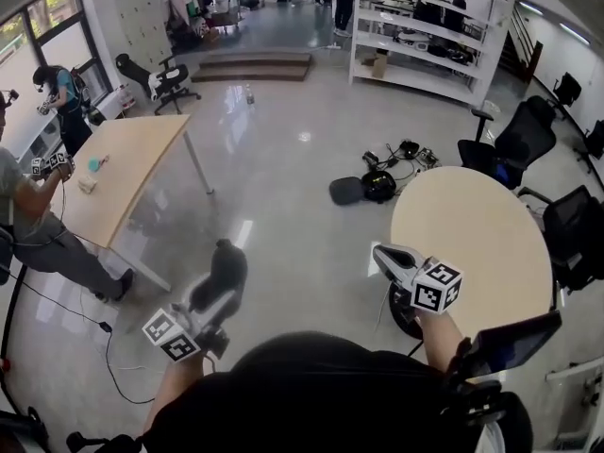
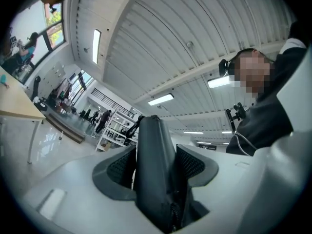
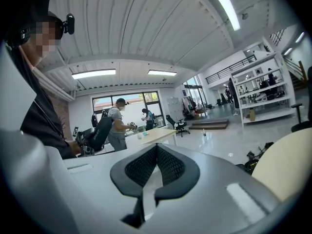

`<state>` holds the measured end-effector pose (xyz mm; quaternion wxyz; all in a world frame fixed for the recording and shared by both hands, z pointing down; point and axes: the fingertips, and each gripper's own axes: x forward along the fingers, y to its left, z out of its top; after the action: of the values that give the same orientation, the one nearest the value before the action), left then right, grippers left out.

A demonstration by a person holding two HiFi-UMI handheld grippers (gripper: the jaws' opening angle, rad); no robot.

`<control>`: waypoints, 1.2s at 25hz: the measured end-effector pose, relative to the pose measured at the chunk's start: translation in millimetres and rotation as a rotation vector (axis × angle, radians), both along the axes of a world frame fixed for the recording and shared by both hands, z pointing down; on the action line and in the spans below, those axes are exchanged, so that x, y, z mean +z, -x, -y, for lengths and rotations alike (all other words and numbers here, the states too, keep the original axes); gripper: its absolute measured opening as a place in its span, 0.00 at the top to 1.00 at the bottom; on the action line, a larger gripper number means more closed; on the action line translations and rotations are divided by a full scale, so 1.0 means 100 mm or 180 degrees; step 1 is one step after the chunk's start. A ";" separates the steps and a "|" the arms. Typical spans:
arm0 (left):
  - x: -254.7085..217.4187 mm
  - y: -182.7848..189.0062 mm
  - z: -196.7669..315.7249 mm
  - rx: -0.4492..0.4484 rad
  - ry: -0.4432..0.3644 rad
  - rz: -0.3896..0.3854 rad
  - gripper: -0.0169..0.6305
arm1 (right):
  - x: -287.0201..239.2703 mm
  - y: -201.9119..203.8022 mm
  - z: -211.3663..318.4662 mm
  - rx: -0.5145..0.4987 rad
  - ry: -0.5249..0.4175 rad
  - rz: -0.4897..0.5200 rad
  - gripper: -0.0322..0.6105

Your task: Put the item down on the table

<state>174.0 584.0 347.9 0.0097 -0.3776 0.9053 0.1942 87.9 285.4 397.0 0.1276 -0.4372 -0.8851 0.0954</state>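
Note:
A black zippered pouch stands upright between the jaws of my left gripper, held out over the bare floor. In the left gripper view the pouch fills the gap and both mesh pads press on its sides. My right gripper hovers at the near left edge of the round beige table. Its pads meet at the tip with nothing between them, and the table's edge shows at the right of that view.
A rectangular wooden table stands at the left with a person working at it. Black bags and cables lie on the floor beyond the round table. Office chairs crowd its far right side. White shelving lines the back.

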 end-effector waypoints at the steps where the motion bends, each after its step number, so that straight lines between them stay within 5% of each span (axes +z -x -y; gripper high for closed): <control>1: -0.05 0.15 0.08 -0.0045 -0.0001 0.0009 0.57 | -0.03 0.22 0.06 -0.0061 0.0000 0.0024 0.93; 7: -0.27 0.94 0.58 -0.0175 0.0048 0.0079 0.57 | -0.27 1.21 0.45 -0.0239 0.0073 0.0266 0.93; 14: -0.15 1.73 1.09 -0.0047 0.0073 -0.0071 0.57 | -0.02 1.68 1.17 -0.0010 0.0176 0.0160 0.93; 23: 0.04 2.96 1.74 0.0746 -0.0039 -0.0166 0.57 | 0.19 2.10 1.93 0.0773 0.0174 0.0024 0.93; 30: 0.26 4.39 1.89 0.1404 -0.0205 -0.0193 0.57 | 0.29 2.87 2.02 0.1395 0.0044 -0.0001 0.93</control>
<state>-264.8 394.7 373.9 -0.0481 -0.5599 0.7940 0.2317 -199.2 83.9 425.9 0.1010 -0.2352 -0.9583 0.1270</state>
